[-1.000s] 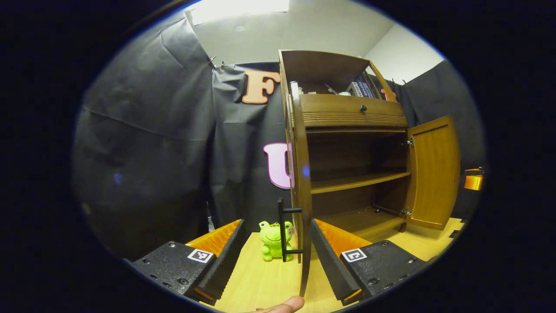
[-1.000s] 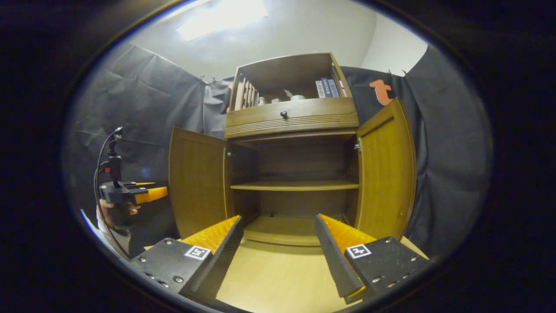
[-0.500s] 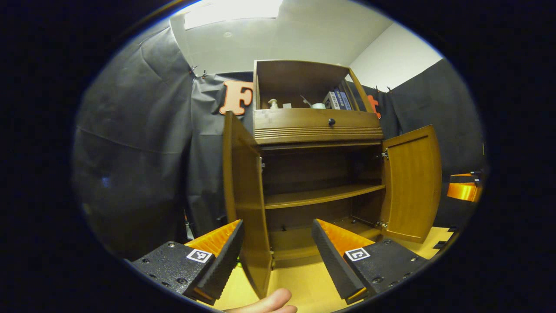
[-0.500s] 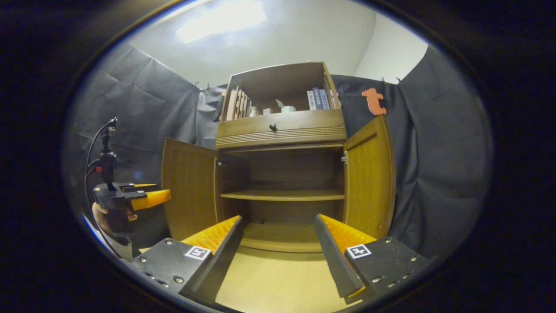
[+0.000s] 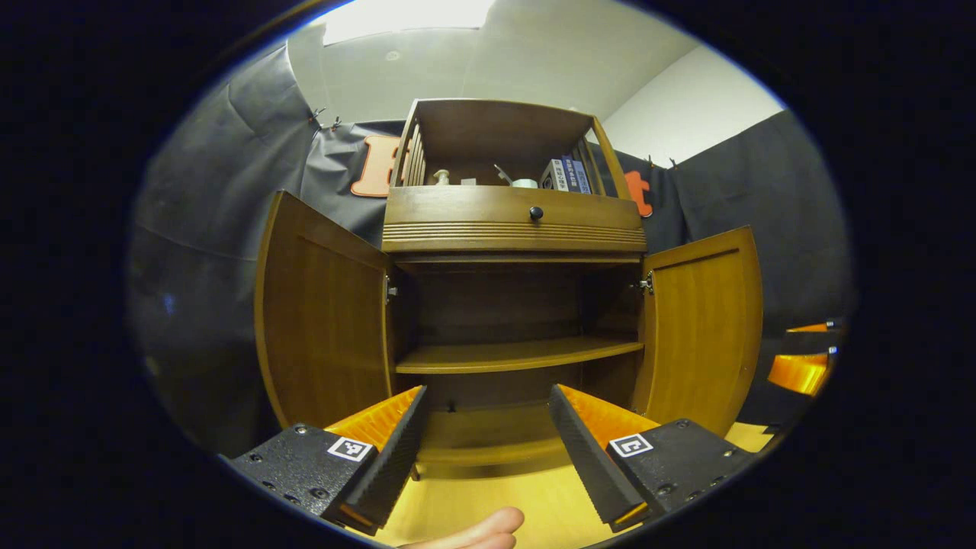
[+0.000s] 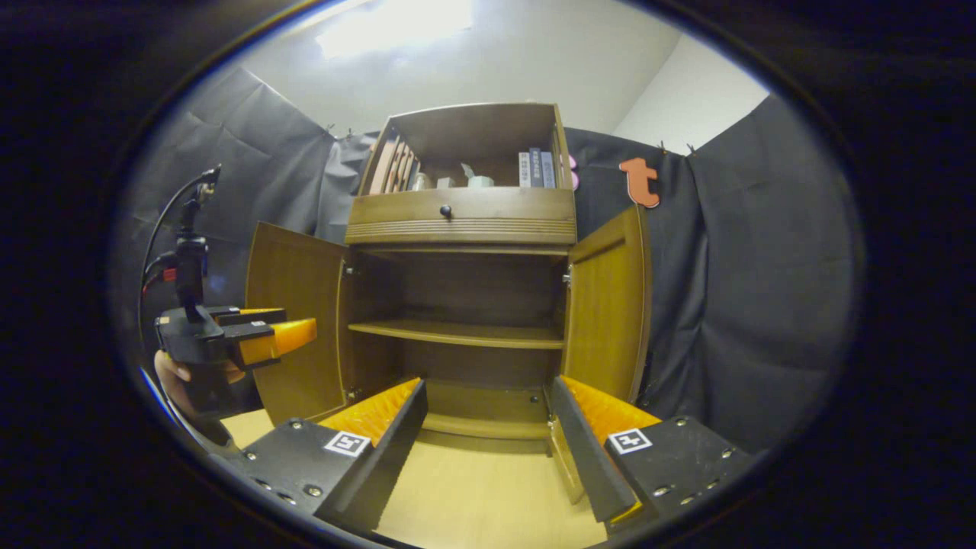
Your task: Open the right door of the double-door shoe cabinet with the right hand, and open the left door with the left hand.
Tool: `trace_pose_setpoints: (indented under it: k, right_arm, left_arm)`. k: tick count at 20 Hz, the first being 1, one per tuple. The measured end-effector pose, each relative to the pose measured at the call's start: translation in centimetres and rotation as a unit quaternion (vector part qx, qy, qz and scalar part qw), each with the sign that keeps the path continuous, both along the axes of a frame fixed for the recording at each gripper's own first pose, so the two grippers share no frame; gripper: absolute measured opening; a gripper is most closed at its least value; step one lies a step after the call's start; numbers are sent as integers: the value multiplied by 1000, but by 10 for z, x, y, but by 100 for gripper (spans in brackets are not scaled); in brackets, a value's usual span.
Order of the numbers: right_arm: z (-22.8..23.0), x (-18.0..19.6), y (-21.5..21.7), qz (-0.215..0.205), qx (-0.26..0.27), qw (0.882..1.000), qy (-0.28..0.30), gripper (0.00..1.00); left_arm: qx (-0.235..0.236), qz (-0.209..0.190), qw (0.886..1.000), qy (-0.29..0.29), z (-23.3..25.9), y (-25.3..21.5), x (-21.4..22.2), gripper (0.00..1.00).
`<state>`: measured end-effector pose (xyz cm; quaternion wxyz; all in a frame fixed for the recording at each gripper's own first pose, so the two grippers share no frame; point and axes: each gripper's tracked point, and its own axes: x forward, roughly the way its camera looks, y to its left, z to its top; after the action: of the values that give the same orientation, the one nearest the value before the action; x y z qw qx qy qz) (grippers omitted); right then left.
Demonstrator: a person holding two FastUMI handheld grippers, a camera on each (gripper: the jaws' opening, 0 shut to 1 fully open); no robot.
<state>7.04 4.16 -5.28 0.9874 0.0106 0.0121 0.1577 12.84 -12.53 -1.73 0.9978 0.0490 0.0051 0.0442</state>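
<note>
— Where's the shoe cabinet (image 5: 515,229) from where you stand?

— Straight ahead of both claws, sitting on the pale wood tabletop (image 6: 473,488). Both lower doors are swung wide. The left door (image 5: 320,320) stands out to the left with its inner face towards us, and the right door (image 5: 705,324) hangs out to the right the same way.

— And inside?

— A single shelf (image 5: 518,355) across the middle, bare as far as I can see, and the cabinet floor below it. Above the doors there's a drawer (image 5: 515,217) with a small dark knob (image 5: 536,213), and on top an open compartment holding some books (image 5: 568,174) and a few small pale items I can't make out.

— What are the claws doing?

— The left claw (image 5: 484,438) is held in front of the cabinet, fingers spread apart with nothing between them. It touches neither door. A fingertip (image 5: 480,530) of the person holding it pokes in at the bottom edge.

— The right one?

— The right claw (image 6: 488,438) is also spread apart and gripping nothing, pointed at the open cabinet. Its right finger overlaps the lower edge of the right door in the right gripper view, but I can't tell whether they touch. Off to its left you can see the other claw in a hand (image 6: 187,374), near the left door's outer edge.
</note>
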Motion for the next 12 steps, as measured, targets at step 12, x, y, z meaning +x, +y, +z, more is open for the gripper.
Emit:
trace_pose_setpoints:
  k: [12]
  right_arm:
    - [23,75,27,-7,-7,1000,-17,98]
  left_arm:
    - [-35,-12,999,35,-47,-23,73,92]
